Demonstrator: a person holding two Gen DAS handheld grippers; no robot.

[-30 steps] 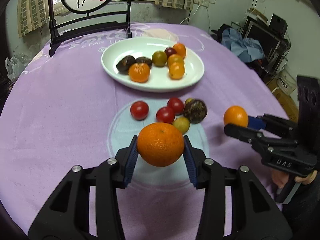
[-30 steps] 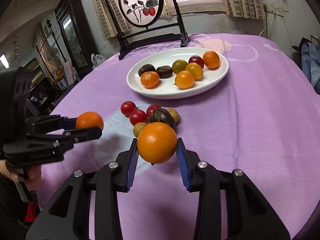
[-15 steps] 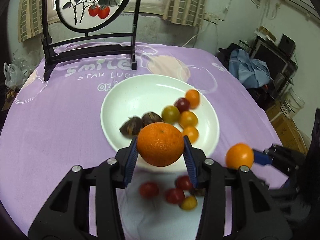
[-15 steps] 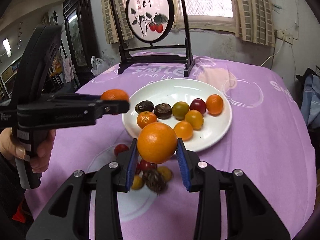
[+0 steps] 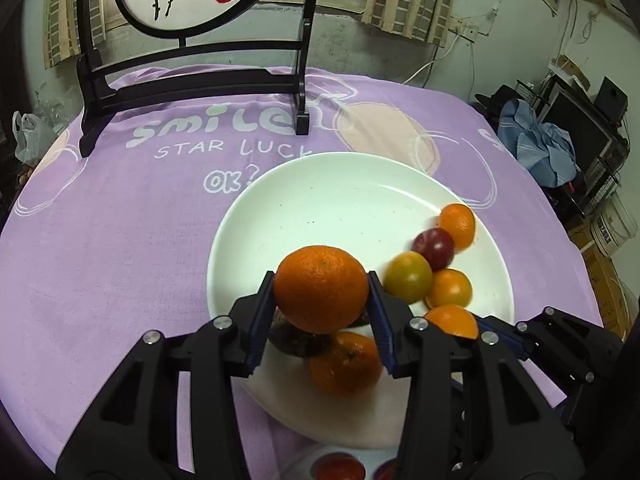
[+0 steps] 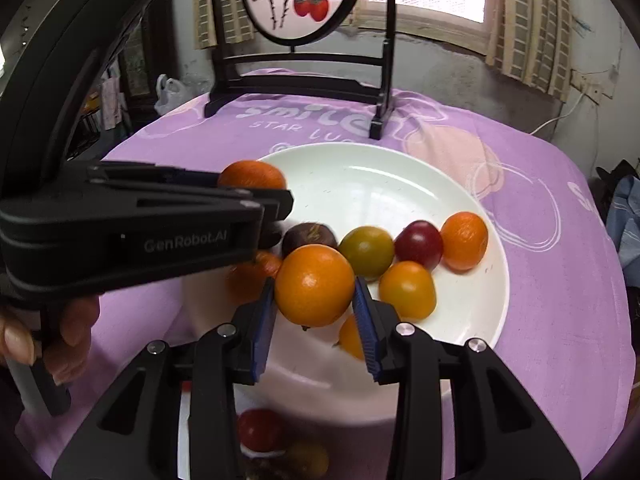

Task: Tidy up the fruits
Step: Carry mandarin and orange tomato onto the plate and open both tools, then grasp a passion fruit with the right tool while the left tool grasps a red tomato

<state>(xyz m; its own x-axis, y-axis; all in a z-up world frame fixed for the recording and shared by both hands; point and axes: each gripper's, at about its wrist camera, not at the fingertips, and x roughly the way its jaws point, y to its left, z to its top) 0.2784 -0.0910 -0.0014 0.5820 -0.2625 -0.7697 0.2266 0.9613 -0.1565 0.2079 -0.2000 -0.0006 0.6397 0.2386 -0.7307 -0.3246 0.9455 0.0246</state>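
My left gripper (image 5: 321, 280) is over the near part of the white plate (image 5: 320, 200) with a large orange (image 5: 321, 289) between its blue pads. Its jaws are opening, but the pads still touch the fruit. My right gripper (image 6: 315, 292) hovers over the same plate (image 6: 360, 184) with a second orange (image 6: 315, 285) between its pads. Its jaws are opening too, still in contact. Several small oranges, a red fruit (image 6: 418, 244), a green-yellow one (image 6: 366, 252) and dark fruits lie on the plate. Each gripper shows in the other's view: the left gripper (image 6: 280, 204) and the right gripper (image 5: 492, 328).
Loose red tomatoes (image 6: 258, 430) and other small fruit lie on the purple cloth in front of the plate. A round painted screen on a black stand (image 5: 192, 80) stands behind the plate. A hand (image 6: 60, 332) grips the left gripper's handle. Clutter fills the room at right.
Both grippers have travelled forward from above the loose fruit on the cloth to above the plate, each still carrying its orange. The plate now fills the middle of both views.
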